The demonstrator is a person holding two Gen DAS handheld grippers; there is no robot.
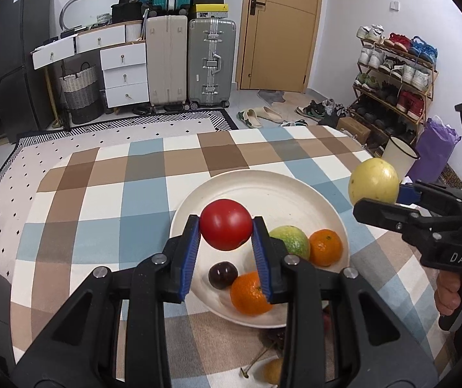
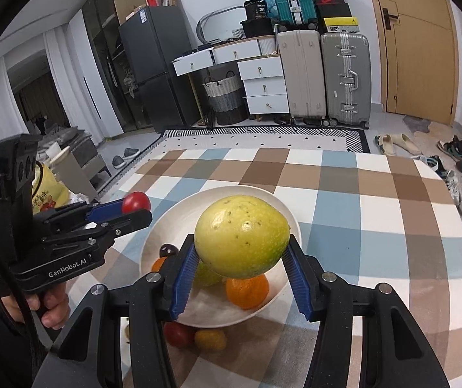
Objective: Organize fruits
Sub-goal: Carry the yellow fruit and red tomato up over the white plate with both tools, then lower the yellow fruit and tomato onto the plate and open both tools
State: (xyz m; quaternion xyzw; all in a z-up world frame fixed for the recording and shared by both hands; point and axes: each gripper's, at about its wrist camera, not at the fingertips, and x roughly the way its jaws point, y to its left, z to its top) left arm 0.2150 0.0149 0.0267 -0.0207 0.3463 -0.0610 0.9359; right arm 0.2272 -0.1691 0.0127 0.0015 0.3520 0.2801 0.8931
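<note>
Fruits are the subject: two are held in the air above a round cream plate [image 1: 295, 187] that sits on a table covered with a blue, brown and white checked cloth [image 1: 108, 194]. A person holds a black two-finger gripper in each hand, and each one carries a single fruit over the plate, apparently so that both can be set down with those already gathered there. The left gripper [image 1: 226, 229] pinches a smooth, glossy red fruit [image 1: 226, 224], perhaps a tomato or an apple, its blue ribbed pads pressed against the two sides at the widest part, which keeps the round shape from slipping. The right gripper [image 2: 242, 257] clamps a larger yellow-green fruit [image 2: 242, 241] with small dark specks and a greener underside; its pads sit low on the fruit's sides, cradling it from beneath. On the plate rest two oranges [image 1: 250, 294], bright and dimpled, a green and yellow fruit [image 1: 290, 241] and a small dark, shiny one [image 1: 223, 274], possibly a plum, all clustered toward the near rim, leaving the far half bare for newcomers. A few more fruits lie on the cloth just in front of the plate, partly hidden under the gripper arms, so their kind is hard to tell; one looks red [image 2: 177, 334] and one yellow [image 2: 210, 339]. Beyond the table are a patterned rug, suitcases stacked by white drawers, a wooden door and a shoe rack.
</note>
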